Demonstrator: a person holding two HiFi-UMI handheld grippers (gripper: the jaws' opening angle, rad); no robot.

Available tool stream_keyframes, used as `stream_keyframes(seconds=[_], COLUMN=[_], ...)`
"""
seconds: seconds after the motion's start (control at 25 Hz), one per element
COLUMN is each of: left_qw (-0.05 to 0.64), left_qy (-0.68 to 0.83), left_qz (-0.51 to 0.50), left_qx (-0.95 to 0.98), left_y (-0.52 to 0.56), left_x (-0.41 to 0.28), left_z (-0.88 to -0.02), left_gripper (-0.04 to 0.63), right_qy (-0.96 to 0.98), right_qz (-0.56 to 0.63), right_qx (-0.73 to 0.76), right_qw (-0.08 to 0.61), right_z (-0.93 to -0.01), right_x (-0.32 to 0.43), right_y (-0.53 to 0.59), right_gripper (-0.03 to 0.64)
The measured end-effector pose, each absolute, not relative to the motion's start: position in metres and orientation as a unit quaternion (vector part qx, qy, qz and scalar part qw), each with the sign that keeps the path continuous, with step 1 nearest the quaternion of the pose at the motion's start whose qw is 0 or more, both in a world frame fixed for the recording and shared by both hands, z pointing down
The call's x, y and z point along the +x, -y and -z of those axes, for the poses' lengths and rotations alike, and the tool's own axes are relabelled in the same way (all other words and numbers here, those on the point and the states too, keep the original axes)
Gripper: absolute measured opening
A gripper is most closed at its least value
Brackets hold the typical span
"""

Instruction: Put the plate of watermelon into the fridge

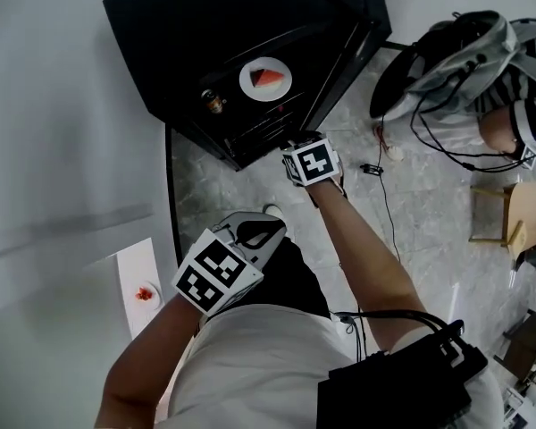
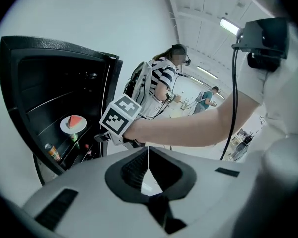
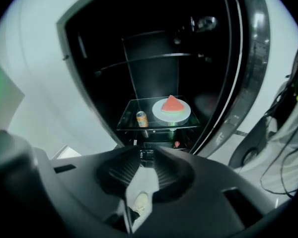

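The plate (image 3: pixel 171 110) with its watermelon wedge already sits on the glass shelf (image 3: pixel 131 122) in the middle of the right gripper view, inside the open fridge (image 1: pixel 188 25), with a can (image 3: pixel 141 118) just beside it to the left. What is left looks like shutting the door (image 3: pixel 248 83). The right gripper (image 3: pixel 147 157) hangs in front of the opening at the centre of the head view, its jaws nearly together with a narrow gap and nothing in it. The left gripper (image 2: pixel 148 152) is held back at the lower left, its jaws closed tip to tip and empty. To do this well, I would move the right gripper to the door's outer edge and push it round steadily, keeping clear of the shelf front so the plate is not jolted. Things to mind are the cable (image 1: pixel 389 213) running across the floor on the right, a stool (image 1: pixel 509 213) at the right edge, and a person in a striped top (image 1: pixel 527 105) at the upper right, near the door's swing. A second plate (image 1: pixel 145 293) with red scraps lies at the lower left, well apart.
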State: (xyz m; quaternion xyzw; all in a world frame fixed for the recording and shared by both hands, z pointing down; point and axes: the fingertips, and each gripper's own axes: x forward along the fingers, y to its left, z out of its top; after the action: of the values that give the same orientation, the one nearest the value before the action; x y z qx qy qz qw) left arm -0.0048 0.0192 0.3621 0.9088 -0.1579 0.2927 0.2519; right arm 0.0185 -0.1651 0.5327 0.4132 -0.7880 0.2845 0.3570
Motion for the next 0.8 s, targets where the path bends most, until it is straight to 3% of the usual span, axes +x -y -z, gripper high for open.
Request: stream_keyframes(seconds=[0.08,0.16,0.8], left_qw=[0.247,0.239,0.21], left_qy=[0.157,0.156,0.138], left_qz=[-0.291,-0.288,-0.276], left_qx=[0.911,0.914,0.928], left_y=[-0.035,-0.051,-0.178], left_x=[-0.009,-0.012,-0.033], left_z=[-0.35,-0.342,-0.302], left_gripper=[0.014,0.014,0.014], right_qy=[0.792,0.799,0.836], right_qz=[-0.279,-0.273,-0.248], right_qx=[0.414,0.411,0.373], right_qw=[0.352,0.342,0.317], right_z=[-0.517,-0.504,-0.412], right_x=[0.017,0.015,-0.013], right_y=[0.145,0.125,-0.047], right_gripper=[0.039,0.023,0.015])
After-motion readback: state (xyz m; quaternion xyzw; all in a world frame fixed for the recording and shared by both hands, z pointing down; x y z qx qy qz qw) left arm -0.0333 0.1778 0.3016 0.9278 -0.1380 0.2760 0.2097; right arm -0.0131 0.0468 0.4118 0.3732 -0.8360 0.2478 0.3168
